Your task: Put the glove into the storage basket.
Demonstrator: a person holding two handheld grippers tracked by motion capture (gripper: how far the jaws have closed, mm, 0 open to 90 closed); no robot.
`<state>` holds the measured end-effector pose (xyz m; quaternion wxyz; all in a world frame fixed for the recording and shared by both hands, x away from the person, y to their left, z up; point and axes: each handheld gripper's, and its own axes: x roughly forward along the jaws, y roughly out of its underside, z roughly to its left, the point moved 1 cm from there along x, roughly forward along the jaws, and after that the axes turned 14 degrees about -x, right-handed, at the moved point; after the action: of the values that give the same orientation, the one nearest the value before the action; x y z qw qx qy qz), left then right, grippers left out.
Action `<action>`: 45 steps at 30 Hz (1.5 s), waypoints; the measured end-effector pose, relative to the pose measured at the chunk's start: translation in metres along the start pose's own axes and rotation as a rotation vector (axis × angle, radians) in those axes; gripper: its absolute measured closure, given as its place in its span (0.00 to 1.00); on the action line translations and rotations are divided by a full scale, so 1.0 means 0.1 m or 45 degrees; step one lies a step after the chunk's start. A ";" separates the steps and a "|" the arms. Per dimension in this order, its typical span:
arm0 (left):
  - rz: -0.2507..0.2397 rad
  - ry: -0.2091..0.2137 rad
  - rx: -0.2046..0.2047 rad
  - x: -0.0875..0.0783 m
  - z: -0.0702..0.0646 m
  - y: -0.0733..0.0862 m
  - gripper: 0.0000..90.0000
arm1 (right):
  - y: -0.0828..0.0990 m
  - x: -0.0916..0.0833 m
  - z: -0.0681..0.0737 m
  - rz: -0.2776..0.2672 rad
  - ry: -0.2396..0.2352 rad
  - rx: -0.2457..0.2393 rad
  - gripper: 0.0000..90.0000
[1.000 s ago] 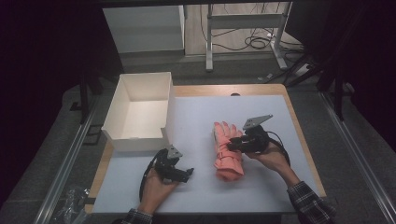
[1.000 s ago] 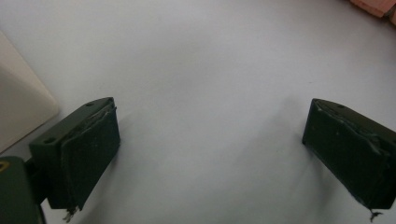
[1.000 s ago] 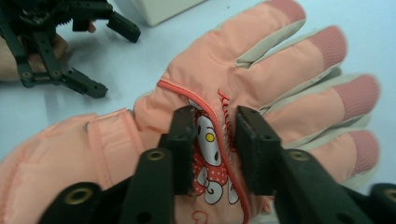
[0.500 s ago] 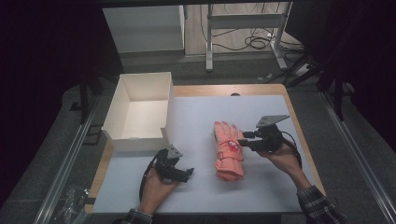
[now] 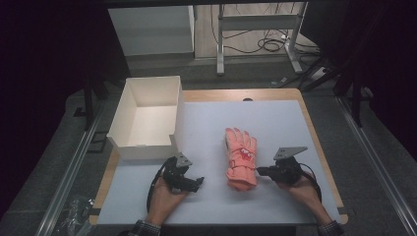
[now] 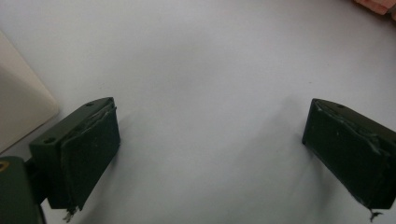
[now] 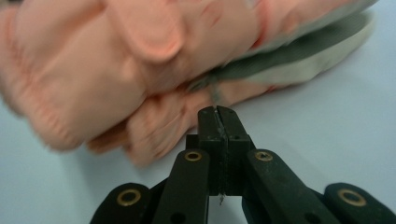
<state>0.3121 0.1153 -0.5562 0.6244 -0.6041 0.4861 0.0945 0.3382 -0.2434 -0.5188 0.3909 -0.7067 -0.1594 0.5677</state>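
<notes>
A pair of stacked pink gloves (image 5: 241, 157) lies on the white mat (image 5: 275, 118), fingers pointing away from me. In the right gripper view the gloves (image 7: 140, 70) look close and blurred, with a grey and white palm side at the upper right. My right gripper (image 5: 259, 171) sits low on the mat just right of the cuff. Its jaws are pressed together, and the right gripper (image 7: 218, 112) tip is nearly at the fabric with nothing visibly between the jaws. My left gripper (image 5: 196, 183) rests on the mat left of the gloves. The left gripper (image 6: 210, 135) is wide open over bare mat.
An open white box (image 5: 147, 147), nothing inside, stands at the mat's left, and its corner (image 6: 18, 107) is close beside the left gripper. The wooden table edge (image 5: 324, 147) borders the mat on the right. Desk legs and cables lie on the floor beyond.
My right gripper has come off the top of the gloves and moved right and toward me, down beside the cuff. The gloves and the left gripper have stayed put.
</notes>
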 end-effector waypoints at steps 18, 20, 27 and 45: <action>0.001 -0.004 -0.002 0.00 0.00 0.00 0.04 | -0.07 0.26 0.25 -0.026 -0.052 -0.031 0.98; 0.003 -0.004 -0.003 0.00 0.00 0.00 0.04 | -0.09 0.29 0.27 -0.028 -0.057 -0.029 0.98; 0.006 -0.005 -0.003 0.00 0.00 -0.01 0.04 | -0.18 0.41 0.32 -0.032 -0.071 -0.036 0.96; 0.003 0.009 -0.016 0.00 0.00 0.00 0.04 | -0.22 0.48 0.33 -0.019 -0.023 -0.046 0.90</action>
<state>0.3126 0.1157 -0.5559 0.6187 -0.6079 0.4882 0.0963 0.3267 -0.1845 -0.5368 0.3810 -0.7074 -0.1785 0.5680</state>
